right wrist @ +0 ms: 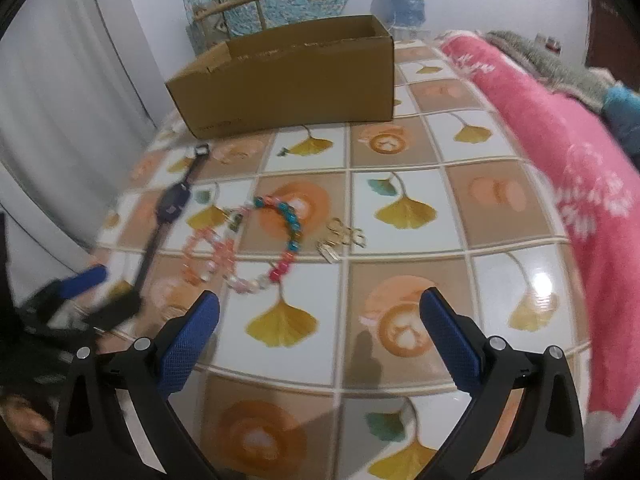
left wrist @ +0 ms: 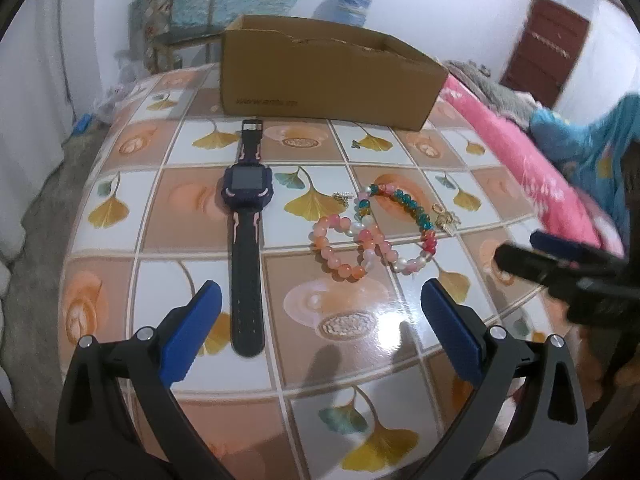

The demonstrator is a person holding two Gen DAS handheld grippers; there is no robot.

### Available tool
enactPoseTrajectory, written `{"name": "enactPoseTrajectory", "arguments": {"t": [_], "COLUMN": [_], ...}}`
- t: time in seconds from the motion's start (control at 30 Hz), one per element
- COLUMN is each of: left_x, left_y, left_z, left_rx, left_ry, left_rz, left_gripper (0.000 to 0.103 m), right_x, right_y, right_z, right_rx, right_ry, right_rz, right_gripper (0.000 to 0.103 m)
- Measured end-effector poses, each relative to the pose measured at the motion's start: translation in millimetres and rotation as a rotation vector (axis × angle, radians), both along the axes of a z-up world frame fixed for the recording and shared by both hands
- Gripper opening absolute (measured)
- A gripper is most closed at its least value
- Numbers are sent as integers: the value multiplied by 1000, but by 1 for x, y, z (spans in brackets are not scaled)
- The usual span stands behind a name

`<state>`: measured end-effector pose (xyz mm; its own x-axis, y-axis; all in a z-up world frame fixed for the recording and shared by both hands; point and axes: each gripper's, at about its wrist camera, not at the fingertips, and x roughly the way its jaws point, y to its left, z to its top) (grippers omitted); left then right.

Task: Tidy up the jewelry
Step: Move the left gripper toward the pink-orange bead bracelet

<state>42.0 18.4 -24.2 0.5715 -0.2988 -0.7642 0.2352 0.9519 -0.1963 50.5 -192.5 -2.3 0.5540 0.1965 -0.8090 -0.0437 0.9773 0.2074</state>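
Observation:
A dark blue and pink watch lies flat on the patterned table; the right wrist view shows it too. Right of it lie a pink bead bracelet and a teal, red and white bead bracelet, overlapping, with small gold pieces beside them. An open cardboard box stands behind. My left gripper is open and empty above the table, near the watch strap's end. My right gripper is open and empty, in front of the bracelets and the gold pieces.
A pink blanket lies along the table's right side. A wooden chair and a water bottle stand behind the box. The table's left edge drops to the floor. The other gripper shows at right in the left wrist view.

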Motion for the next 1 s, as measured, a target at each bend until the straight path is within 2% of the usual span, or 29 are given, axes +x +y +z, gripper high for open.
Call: {"name": "enactPoseTrajectory", "arguments": {"t": [0.07, 0.3, 0.43, 0.47, 0.53, 0.63, 0.83, 0.9, 1.0], "left_x": [1, -5, -9, -10, -10, -3, 0, 0, 2], "left_y": [-2, -20, -26, -27, -30, -27, -25, -26, -29], "left_z": [-1, -3, -7, -8, -10, -14, -14, -15, -18], "left_rx": [25, 125, 145, 154, 173, 163, 192, 199, 208], "left_ry": [-8, -77, -87, -93, -93, -68, -91, -100, -95], "left_rz": [-17, -111, -143, -149, -157, -148, -181, -204, -239], "left_gripper": [96, 96, 94, 92, 78, 69, 56, 55, 46], "right_x": [3, 7, 10, 12, 16, 24, 37, 42, 48], "right_y": [-1, 11, 23, 28, 35, 41, 38, 39, 40], "right_z": [0, -2, -3, -4, -7, -12, -20, -26, -36], "right_rx": [61, 274, 382, 407, 452, 505, 537, 539, 544], "right_ry": [9, 58, 91, 103, 129, 167, 211, 231, 262], "right_rz": [10, 77, 120, 132, 150, 154, 134, 126, 116], "right_gripper": [98, 82, 77, 75, 72, 67, 58, 54, 48]}}
